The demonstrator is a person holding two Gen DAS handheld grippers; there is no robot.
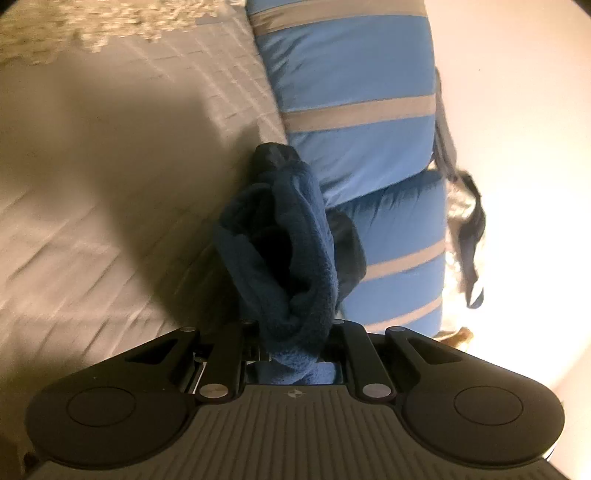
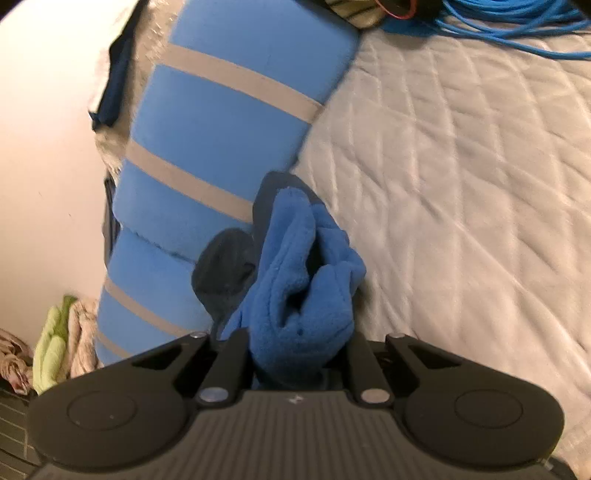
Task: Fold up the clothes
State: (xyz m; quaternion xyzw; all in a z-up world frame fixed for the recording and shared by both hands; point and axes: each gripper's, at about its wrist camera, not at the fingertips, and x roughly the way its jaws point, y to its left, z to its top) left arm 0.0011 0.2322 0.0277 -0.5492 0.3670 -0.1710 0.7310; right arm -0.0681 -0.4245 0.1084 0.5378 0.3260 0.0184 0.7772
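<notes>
A blue fleece garment with grey stripes (image 1: pixel 351 74) hangs stretched between my two grippers above a quilted bed. My left gripper (image 1: pixel 291 332) is shut on a bunched blue edge of the garment (image 1: pixel 291 258), with the fingertips hidden in the fleece. My right gripper (image 2: pixel 299 343) is shut on another bunched edge of the same garment (image 2: pixel 306 280), and the striped body (image 2: pixel 221 110) runs away from it. A dark grey lining shows beside each bunch.
A light quilted bedspread (image 2: pixel 461 166) lies under the garment and also shows in the left wrist view (image 1: pixel 92 221). A blue cable coil (image 2: pixel 517 29) lies at the far edge of the bed. Green and patterned clothes (image 2: pixel 55 339) are piled at lower left. A pale wall (image 1: pixel 517 110) stands at right.
</notes>
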